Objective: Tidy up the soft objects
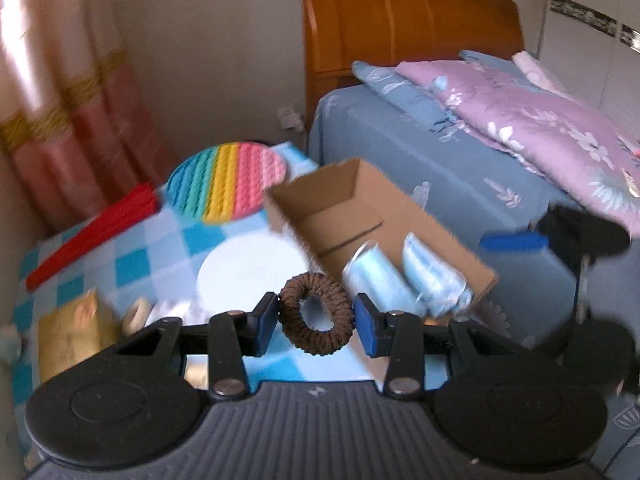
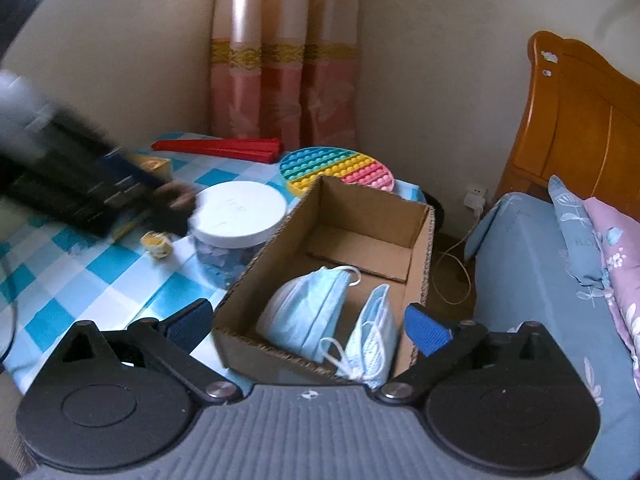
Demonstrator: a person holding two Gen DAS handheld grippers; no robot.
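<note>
Two face masks (image 2: 316,312) already lie in the cardboard box (image 2: 420,256); the left gripper (image 1: 316,316) pinches a brown hair scrunchie (image 1: 316,314) near it, not yet dropped; the right gripper (image 2: 308,326) hangs spread wide, empty, over the box

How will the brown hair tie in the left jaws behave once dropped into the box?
The brown hair tie looks soft and light, so it should land quietly. Being ring-shaped, it might roll a little, though the cardboard box walls would likely contain it.
</note>
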